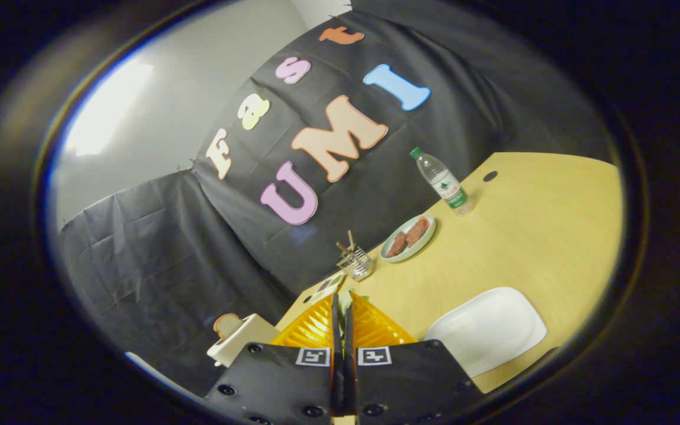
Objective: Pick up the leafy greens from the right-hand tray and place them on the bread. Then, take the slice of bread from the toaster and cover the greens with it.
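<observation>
My gripper [342, 316] is shut, its two fingers pressed side by side with almost no gap. Directly beyond the fingers lies the orange ribbed tray [375, 330], and a small bit of green [365, 296] shows at its far edge. I cannot tell whether anything thin is pinched between the tips. To the left of the fingers stands the white toaster [242, 345], with a slice of bread [227, 324] sticking up out of it. A white square plate [487, 333] lies on the wooden table to the right of the tray.
Farther back on the yellow wooden table [540, 236] are a pale green dish with brown slices [409, 237], a clear holder with sticks [356, 261], a small card [328, 286] and a water bottle [443, 182]. Black cloth walls close off the back.
</observation>
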Demonstrator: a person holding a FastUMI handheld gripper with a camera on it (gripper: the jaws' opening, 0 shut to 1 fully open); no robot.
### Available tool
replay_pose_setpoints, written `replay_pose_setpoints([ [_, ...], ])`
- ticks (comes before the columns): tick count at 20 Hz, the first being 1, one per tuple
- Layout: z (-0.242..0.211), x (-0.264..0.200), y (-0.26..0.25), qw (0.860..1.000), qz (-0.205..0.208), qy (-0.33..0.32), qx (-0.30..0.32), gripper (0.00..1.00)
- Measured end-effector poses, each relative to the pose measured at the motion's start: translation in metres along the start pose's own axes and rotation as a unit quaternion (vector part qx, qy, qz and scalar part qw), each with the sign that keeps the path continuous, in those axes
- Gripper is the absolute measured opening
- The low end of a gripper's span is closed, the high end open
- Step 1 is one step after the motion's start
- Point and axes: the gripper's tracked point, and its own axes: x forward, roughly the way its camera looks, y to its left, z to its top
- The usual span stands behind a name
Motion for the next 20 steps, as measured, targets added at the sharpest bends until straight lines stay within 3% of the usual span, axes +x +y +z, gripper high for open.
replay_pose_setpoints([
  [6,-0.031,0.026,0.052,0.999,0.044,0.009,0.015,0.03],
  [15,-0.11,0.088,0.091,0.994,0.061,0.041,0.079,0.03],
  [20,-0.138,0.108,0.074,0.996,0.019,0.05,0.073,0.03],
])
